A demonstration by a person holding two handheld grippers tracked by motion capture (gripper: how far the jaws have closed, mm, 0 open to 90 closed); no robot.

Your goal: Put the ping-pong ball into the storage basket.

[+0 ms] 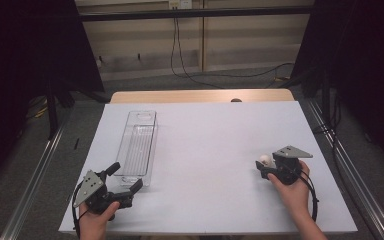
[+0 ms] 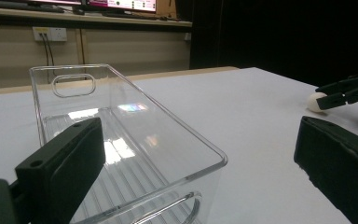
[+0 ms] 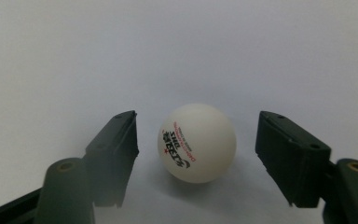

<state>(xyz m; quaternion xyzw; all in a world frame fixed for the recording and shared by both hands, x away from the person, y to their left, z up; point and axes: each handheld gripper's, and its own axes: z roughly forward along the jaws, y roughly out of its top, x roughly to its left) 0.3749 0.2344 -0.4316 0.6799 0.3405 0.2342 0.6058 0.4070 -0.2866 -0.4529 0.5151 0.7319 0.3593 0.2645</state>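
At the near edge of the white table (image 1: 210, 150), your left gripper (image 1: 128, 176) sits with its jaws spread wide, one either side of the near end of the clear plastic bin (image 1: 137, 145), touching nothing. Over on your right, your right gripper (image 1: 259, 165) also has its jaws wide apart, and the white ping-pong ball (image 3: 196, 142) rests on the table between them, with a gap on each side. Its printed lettering faces the gripper camera. Farther back, the bin runs lengthwise away from you, a handle cutout (image 2: 73, 85) in its far end wall.
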